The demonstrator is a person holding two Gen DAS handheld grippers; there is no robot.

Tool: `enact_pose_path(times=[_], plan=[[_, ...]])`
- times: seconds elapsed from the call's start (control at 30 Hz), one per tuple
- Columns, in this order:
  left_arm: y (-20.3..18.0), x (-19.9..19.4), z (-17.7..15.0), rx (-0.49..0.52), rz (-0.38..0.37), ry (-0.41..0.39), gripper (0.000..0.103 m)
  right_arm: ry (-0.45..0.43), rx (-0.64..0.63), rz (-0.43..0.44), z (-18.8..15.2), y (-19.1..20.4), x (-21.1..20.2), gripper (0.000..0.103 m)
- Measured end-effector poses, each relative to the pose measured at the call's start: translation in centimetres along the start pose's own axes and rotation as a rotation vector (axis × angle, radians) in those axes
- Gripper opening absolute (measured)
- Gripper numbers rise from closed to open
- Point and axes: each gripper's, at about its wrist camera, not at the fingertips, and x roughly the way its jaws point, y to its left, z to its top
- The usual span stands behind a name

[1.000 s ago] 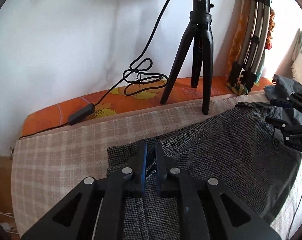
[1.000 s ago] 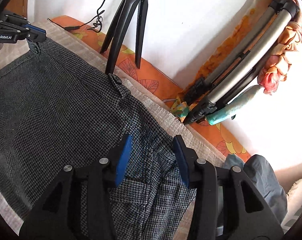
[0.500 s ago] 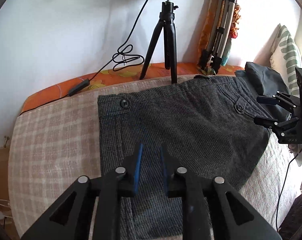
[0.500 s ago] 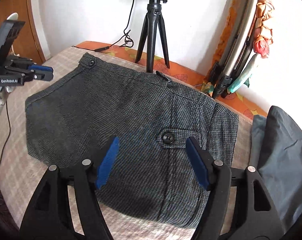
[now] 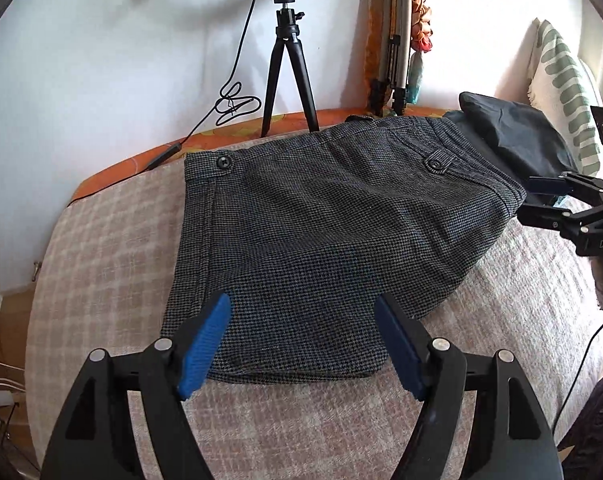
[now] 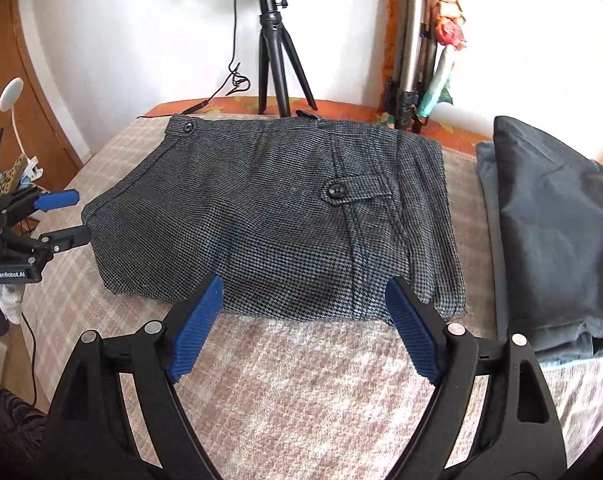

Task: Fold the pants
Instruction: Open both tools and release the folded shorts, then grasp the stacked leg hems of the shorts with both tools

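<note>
The grey houndstooth pants point(image 5: 321, 220) point(image 6: 277, 216) lie folded in a compact block on the checked bedcover point(image 5: 113, 264), waistband buttons toward the wall. My left gripper point(image 5: 303, 320) hovers over the near edge of the pants, its jaws opening, blue pads wide apart and gripping nothing. My right gripper point(image 6: 303, 296) hangs just short of the pants' near edge, jaws also opening and empty. Each gripper shows in the other's view: the right one point(image 5: 541, 200) off the pants' right edge, the left one point(image 6: 67, 218) off their left edge.
A ring light on a black tripod point(image 5: 289, 60) point(image 6: 275, 60) stands at the wall behind the pants, its cable trailing left. A folded silver tripod point(image 5: 395, 44) leans in the corner. A dark folded garment point(image 6: 553, 232) and a striped pillow point(image 5: 561, 80) lie to the right.
Both grippers let go of the pants, opened wide and pulled back toward the near edge. The pants now lie flat, fully in view.
</note>
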Motion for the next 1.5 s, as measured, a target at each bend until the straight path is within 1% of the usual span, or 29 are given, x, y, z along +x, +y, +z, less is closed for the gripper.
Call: enact_pose_path(times=[0.03, 0.07, 0.17, 0.2, 0.3, 0.37, 0.4, 0.53, 0.67, 0.7, 0.73, 0.77, 0.8, 0.83, 0.87, 0.9, 0.93, 1.0, 1.03, 1.07, 1.2, 1.27, 1.37, 1.43, 1.5], plan=[[-0.3, -0.2, -0.3, 0.007, 0.001, -0.008, 0.073, -0.005, 0.013, -0.009, -0.2, -0.3, -0.1, 0.085], [-0.4, -0.4, -0.4, 0.006, -0.013, -0.015, 0.073, -0.009, 0.026, -0.016, -0.5, -0.7, -0.2, 0.085], [-0.5, -0.9, -0.8, -0.044, -0.117, -0.054, 0.073, 0.003, 0.076, -0.026, -1.0, -1.9, 0.0, 0.085], [-0.6, -0.8, -0.8, -0.052, -0.146, -0.053, 0.073, 0.007, 0.104, -0.029, -1.1, -2.5, 0.2, 0.085], [-1.6, -0.2, -0.5, -0.046, -0.181, -0.049, 0.072, 0.028, 0.203, -0.017, -1.3, -4.6, 1.0, 0.085], [-2.1, 0.3, -0.2, -0.041, -0.195, -0.039, 0.063, 0.042, 0.267, -0.016, -1.6, -5.9, 1.5, 0.085], [-2.6, 0.9, 0.0, -0.036, -0.199, -0.028, 0.061, 0.049, 0.296, -0.007, -1.8, -6.4, 1.8, 0.085], [-3.3, 2.2, 1.0, -0.030, -0.219, -0.009, 0.060, 0.072, 0.376, 0.025, -2.4, -7.8, 2.7, 0.085], [-4.1, 3.1, 1.9, -0.018, -0.239, -0.007, 0.060, 0.079, 0.406, 0.055, -2.6, -7.9, 3.5, 0.085], [-4.3, 3.3, 2.2, -0.016, -0.252, -0.009, 0.060, 0.079, 0.411, 0.056, -2.6, -7.9, 3.6, 0.084], [-4.3, 3.6, 2.4, -0.021, -0.270, -0.010, 0.060, 0.078, 0.415, 0.056, -2.5, -7.7, 3.8, 0.078], [-4.4, 3.9, 2.7, -0.024, -0.283, -0.010, 0.060, 0.083, 0.421, 0.055, -2.5, -7.6, 4.0, 0.075], [-4.7, 4.3, 2.9, -0.017, -0.280, -0.008, 0.060, 0.084, 0.428, 0.054, -2.4, -7.6, 4.1, 0.072], [-4.9, 4.8, 3.1, -0.006, -0.269, -0.001, 0.057, 0.081, 0.438, 0.057, -2.4, -7.7, 4.2, 0.072], [-5.0, 5.4, 3.2, -0.001, -0.268, 0.007, 0.038, 0.082, 0.450, 0.054, -2.5, -7.7, 4.2, 0.072], [-5.0, 6.1, 3.4, -0.008, -0.274, 0.026, 0.030, 0.083, 0.462, 0.054, -2.6, -7.8, 4.3, 0.072], [-4.8, 6.8, 3.4, -0.024, -0.271, 0.045, 0.026, 0.085, 0.472, 0.059, -2.7, -7.9, 4.4, 0.072], [-4.4, 7.8, 3.4, -0.044, -0.265, 0.062, 0.021, 0.092, 0.493, 0.065, -3.0, -8.3, 4.6, 0.072], [-4.3, 8.3, 3.4, -0.044, -0.257, 0.071, 0.016, 0.092, 0.509, 0.073, -3.1, -8.4, 4.7, 0.072], [-4.3, 8.6, 3.3, -0.043, -0.242, 0.076, 0.016, 0.091, 0.524, 0.080, -3.2, -8.5, 4.8, 0.072], [-4.3, 9.5, 2.9, -0.034, -0.233, 0.099, 0.016, 0.060, 0.571, 0.118, -3.1, -8.7, 5.1, 0.072], [-4.2, 9.4, 3.0, -0.044, -0.245, 0.099, 0.016, 0.049, 0.611, 0.150, -3.0, -8.9, 5.4, 0.072], [-3.8, 7.9, 4.1, -0.076, -0.281, 0.046, 0.016, 0.009, 0.689, 0.175, -3.0, -9.3, 5.7, 0.075], [-4.2, 7.3, 5.1, -0.054, -0.263, 0.017, 0.016, -0.024, 0.723, 0.162, -3.1, -9.2, 5.8, 0.077], [-5.1, 7.7, 6.2, -0.024, -0.236, 0.015, 0.016, -0.053, 0.726, 0.137, -2.9, -9.1, 5.8, 0.077]])
